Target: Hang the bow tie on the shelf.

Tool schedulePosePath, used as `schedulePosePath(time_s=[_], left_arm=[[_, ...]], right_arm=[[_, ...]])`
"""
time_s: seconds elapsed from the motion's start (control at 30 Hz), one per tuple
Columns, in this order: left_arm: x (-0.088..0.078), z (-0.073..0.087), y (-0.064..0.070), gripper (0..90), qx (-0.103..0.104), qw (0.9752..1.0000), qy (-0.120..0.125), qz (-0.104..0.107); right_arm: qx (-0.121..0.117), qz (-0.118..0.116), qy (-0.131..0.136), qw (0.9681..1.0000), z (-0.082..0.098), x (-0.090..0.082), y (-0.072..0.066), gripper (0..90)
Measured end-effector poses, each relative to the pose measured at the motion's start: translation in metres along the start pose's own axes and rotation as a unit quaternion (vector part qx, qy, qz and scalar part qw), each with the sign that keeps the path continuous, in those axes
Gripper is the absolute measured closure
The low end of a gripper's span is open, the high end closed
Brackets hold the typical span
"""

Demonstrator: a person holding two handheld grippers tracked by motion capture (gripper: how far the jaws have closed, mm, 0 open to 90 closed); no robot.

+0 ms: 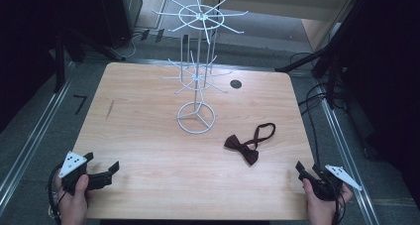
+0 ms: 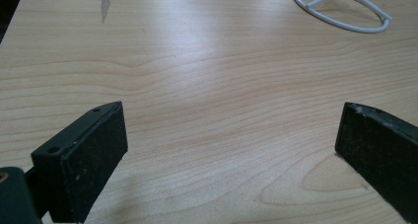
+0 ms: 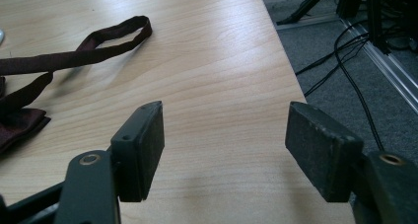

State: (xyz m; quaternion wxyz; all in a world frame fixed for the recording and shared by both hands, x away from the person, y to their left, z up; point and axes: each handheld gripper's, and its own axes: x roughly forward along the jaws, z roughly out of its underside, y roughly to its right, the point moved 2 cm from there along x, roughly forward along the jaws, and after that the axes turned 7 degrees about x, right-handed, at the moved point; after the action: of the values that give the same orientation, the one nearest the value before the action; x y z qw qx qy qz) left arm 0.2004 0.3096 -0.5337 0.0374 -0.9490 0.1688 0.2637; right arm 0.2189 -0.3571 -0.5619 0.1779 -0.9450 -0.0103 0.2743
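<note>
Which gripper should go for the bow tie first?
Right, probably. The bow tie lies on the table's right half, just ahead of the right gripper, whose jaws stand open with the strap in its own view. The left gripper, also open, sits at the far left corner, beyond the wire rack.

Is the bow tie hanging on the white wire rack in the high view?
No. The bow tie lies flat on the table, to the right of the rack's ring base, touching none of its arms.

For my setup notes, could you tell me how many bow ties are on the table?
1. The bow tie lies flat on the table, right of the white wire rack's base, its strap looped toward the far edge.
</note>
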Motion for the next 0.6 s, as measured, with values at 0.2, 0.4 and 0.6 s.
schedulePosePath(time_s=[0.2,0.4,0.6], left_arm=[[0.0,0.0,0.0,0.1,-0.001,1.0,0.001,0.002],[0.0,0.0,0.0,0.1,-0.002,1.0,0.0,0.002],[0.0,0.0,0.0,0.1,-0.002,1.0,0.002,0.001]], right_arm=[[0.019,0.012,-0.003,0.9998,-0.001,0.002,0.001,32.5],[0.002,0.012,-0.004,0.9999,-0.004,0.001,-0.008,34.0],[-0.006,-0.023,-0.032,0.9992,-0.014,0.005,-0.031,43.5]])
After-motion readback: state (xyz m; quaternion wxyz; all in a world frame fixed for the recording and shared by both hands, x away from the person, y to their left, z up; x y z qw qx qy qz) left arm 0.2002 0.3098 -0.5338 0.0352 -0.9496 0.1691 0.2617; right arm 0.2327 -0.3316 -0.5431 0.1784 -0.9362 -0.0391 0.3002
